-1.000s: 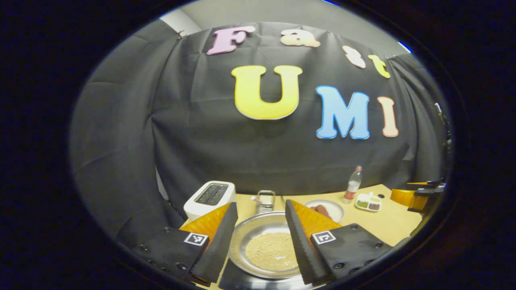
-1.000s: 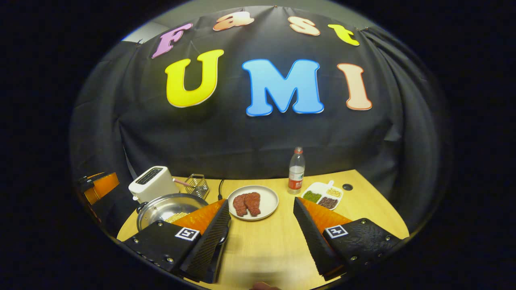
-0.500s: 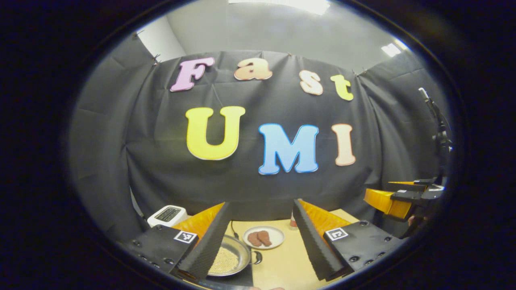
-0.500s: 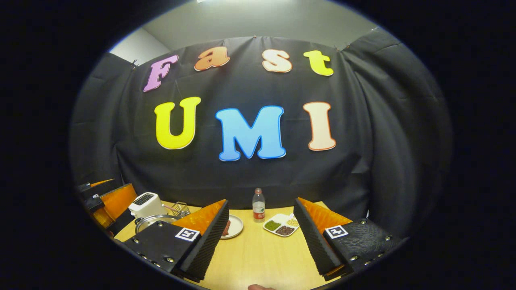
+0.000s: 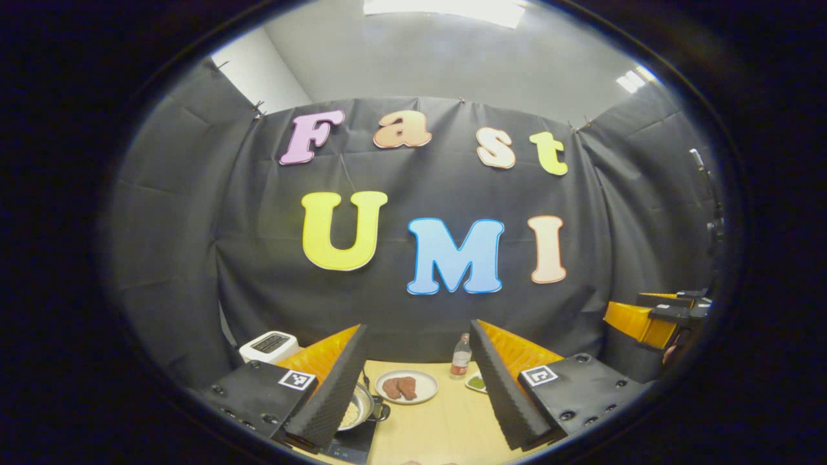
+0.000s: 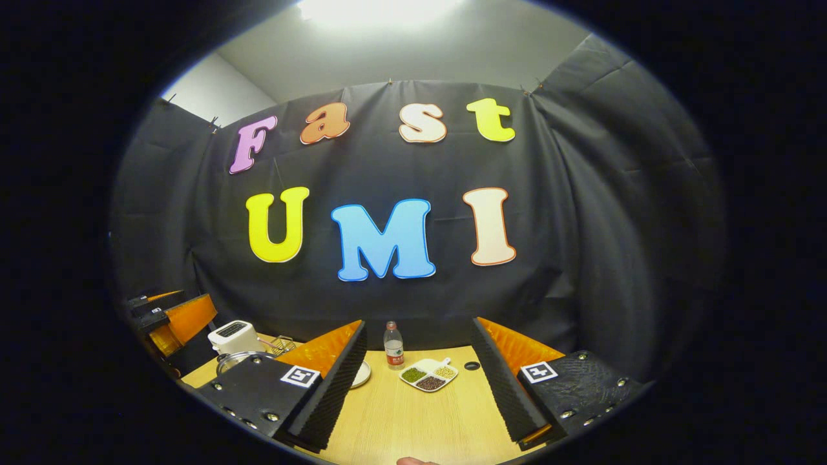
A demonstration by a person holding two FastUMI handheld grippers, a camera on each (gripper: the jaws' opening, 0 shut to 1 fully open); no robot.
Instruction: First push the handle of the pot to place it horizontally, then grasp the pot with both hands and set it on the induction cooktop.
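Pot (image 5: 356,413) half behind left gripper (image 5: 413,387)

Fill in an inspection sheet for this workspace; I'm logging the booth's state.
Surface: wooden table.
Job's things: pot with grains sits on the induction cooktop.
Clutter: toaster, wire basket, plate of meat, bottle, divided dish.
Grippers: left gripper open, holding nothing; right gripper open, holding nothing.
Cables: dark cord behind the pot.
Surroundings: black cloth wall.
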